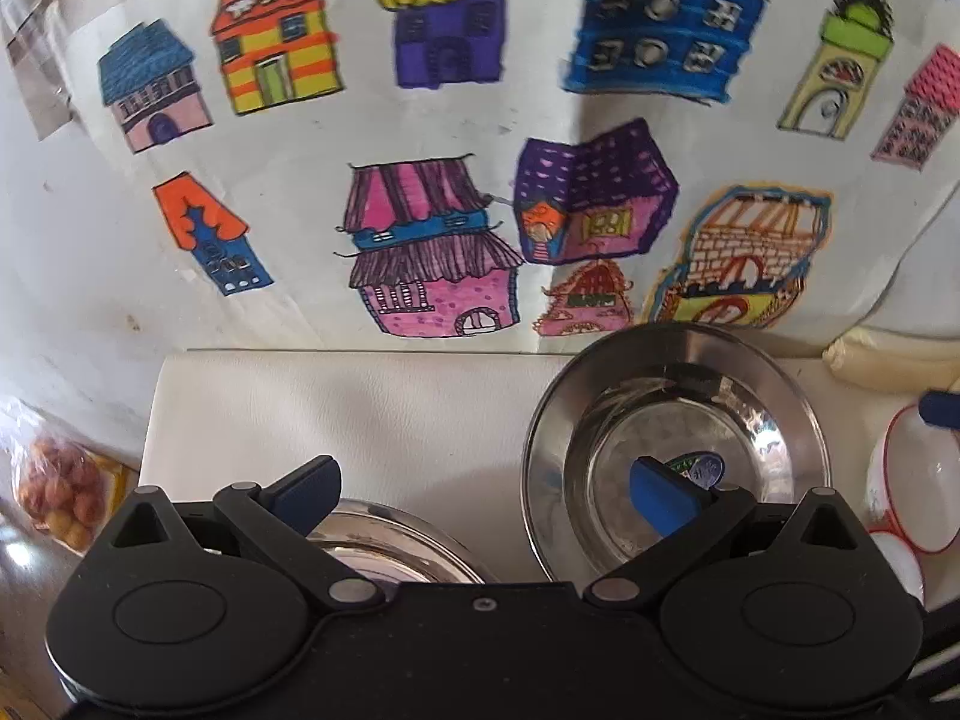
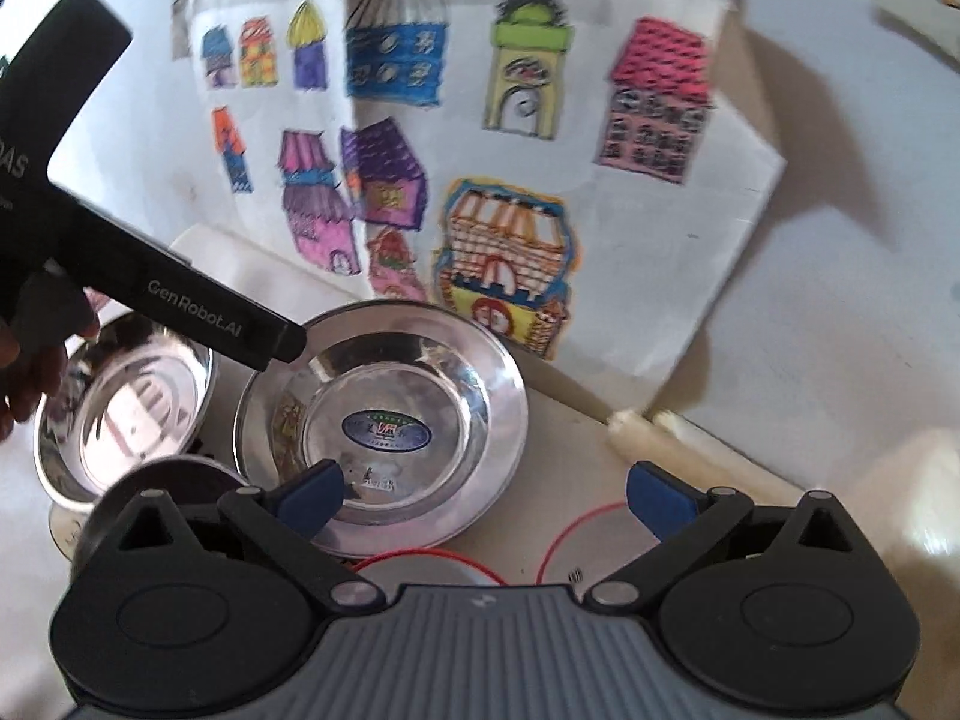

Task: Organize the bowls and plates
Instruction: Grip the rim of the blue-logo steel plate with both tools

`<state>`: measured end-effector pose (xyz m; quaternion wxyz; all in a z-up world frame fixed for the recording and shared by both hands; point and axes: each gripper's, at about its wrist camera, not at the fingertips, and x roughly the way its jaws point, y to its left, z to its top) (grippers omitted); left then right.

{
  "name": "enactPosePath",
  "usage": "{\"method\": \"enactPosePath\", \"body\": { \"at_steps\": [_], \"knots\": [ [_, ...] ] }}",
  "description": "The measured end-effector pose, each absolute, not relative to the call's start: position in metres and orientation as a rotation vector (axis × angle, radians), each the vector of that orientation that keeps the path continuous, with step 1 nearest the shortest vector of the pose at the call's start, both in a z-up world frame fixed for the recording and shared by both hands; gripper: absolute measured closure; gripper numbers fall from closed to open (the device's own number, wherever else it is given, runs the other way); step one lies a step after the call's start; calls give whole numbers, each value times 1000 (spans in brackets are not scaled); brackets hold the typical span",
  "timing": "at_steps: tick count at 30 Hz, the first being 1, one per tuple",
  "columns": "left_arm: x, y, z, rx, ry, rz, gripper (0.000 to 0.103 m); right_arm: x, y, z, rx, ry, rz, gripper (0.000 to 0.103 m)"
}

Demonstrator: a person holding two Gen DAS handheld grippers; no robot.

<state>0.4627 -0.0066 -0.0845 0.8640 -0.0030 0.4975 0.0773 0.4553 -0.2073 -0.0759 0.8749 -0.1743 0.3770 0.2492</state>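
Just ahead of the left claw [image 1: 483,495], a shiny steel plate [image 1: 672,450] sits on the white worktop [image 1: 360,408]. The claw's two blue fingers [image 1: 306,489] are wide apart and hold nothing. The right finger hangs over the near side of that plate, but I cannot tell if it touches. A blue oval sticker [image 1: 699,468] shows in the middle of the plate, partly hidden by the finger. Under the left finger, close to the claw, is the rim of a second steel plate [image 1: 384,546]. Far off to the right side of this claw are white dishes with red rims [image 1: 918,480].

In the right wrist view, the right claw [image 2: 483,495] is open too, with nothing between its fingers. Its left finger is over the near rim of the steel plate [image 2: 384,420] with the sticker. Below and between the fingers, two white dishes with red rims [image 2: 588,540] peek out. To the left of this claw, the black body of the left claw [image 2: 180,300] reaches over, and the second steel plate [image 2: 126,408] lies under it. Past the plates, a big sheet with drawings of colourful houses [image 2: 480,120] leans up behind the worktop. A cream roll [image 2: 690,444] lies to the right.
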Motion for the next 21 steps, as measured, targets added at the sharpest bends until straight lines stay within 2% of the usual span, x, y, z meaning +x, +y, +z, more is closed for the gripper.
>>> {"method": "enactPosePath", "body": {
  "at_steps": [6, 12, 21],
  "knots": [
    [464, -12, -89, 2, 1046, 134, 2, 461, -198, -85, -467, 797, 567, 3],
    [467, -18, -94, 22, 1060, 91, 6, 468, -193, -88, -478, 804, 596, 12],
    [468, -15, -100, -23, 1088, 85, 25, 481, -183, -98, -528, 851, 595, 29]
  ]
}}
